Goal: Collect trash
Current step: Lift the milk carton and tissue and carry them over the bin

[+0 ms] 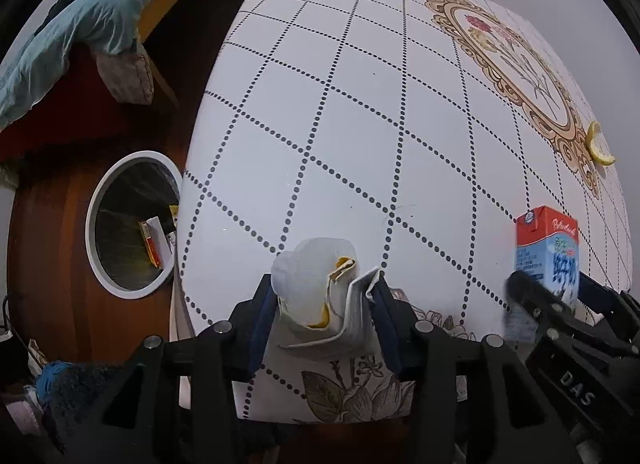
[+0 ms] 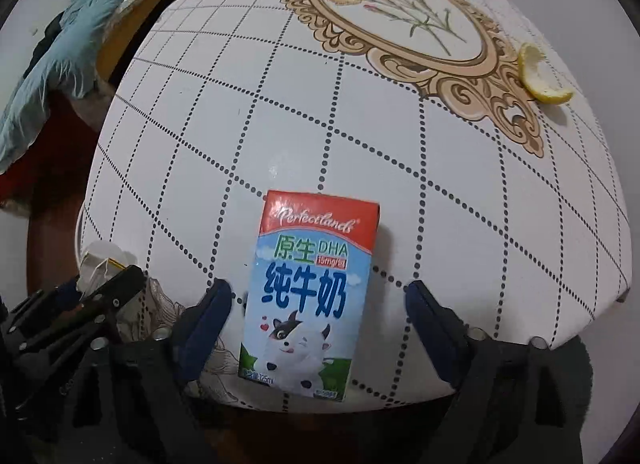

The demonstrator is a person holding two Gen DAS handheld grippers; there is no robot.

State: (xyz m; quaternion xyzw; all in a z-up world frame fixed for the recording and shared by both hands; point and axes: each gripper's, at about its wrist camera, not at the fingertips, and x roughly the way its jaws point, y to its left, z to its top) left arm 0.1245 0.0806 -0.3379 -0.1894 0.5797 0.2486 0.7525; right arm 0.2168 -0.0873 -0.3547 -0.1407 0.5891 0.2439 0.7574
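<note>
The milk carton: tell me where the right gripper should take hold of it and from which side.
Grip the milk carton across its two narrow side faces, around mid-height, coming down from above. It stands upright on the table, its printed front facing the right gripper, whose jaws already straddle it with gaps on both sides. Its flat, parallel sides suit that; closing should probably do.

The right gripper [image 2: 318,306] is straddling the upright milk carton [image 2: 308,296], pads clear; a peel [image 2: 538,78] is lying at 2 o'clock.
</note>
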